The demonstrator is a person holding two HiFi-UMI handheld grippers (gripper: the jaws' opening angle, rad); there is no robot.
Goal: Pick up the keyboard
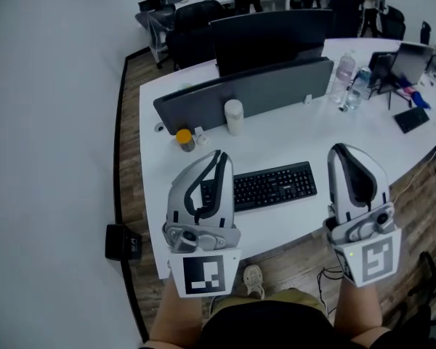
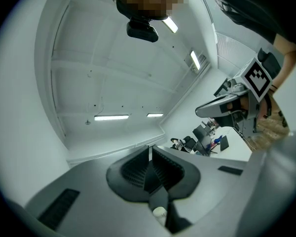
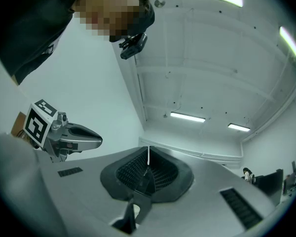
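a black keyboard [image 1: 275,185] was seen lying flat on the white table [image 1: 291,140], between two handheld grippers and untouched by either. the left gripper [image 1: 216,155] and the right gripper [image 1: 339,150] were both held with jaws pressed together on nothing, tipped up toward the ceiling [image 2: 113,73]. if only one thin edge were pinched, the long keyboard could likely be tilted, dragged across the table, or dropped.

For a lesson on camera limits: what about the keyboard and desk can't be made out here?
1. The keyboard: left end hidden behind the left gripper, head view.
2. Both gripper views aim at the ceiling; no keyboard there.
3. The orange-lidded jar: contents too small, head view.
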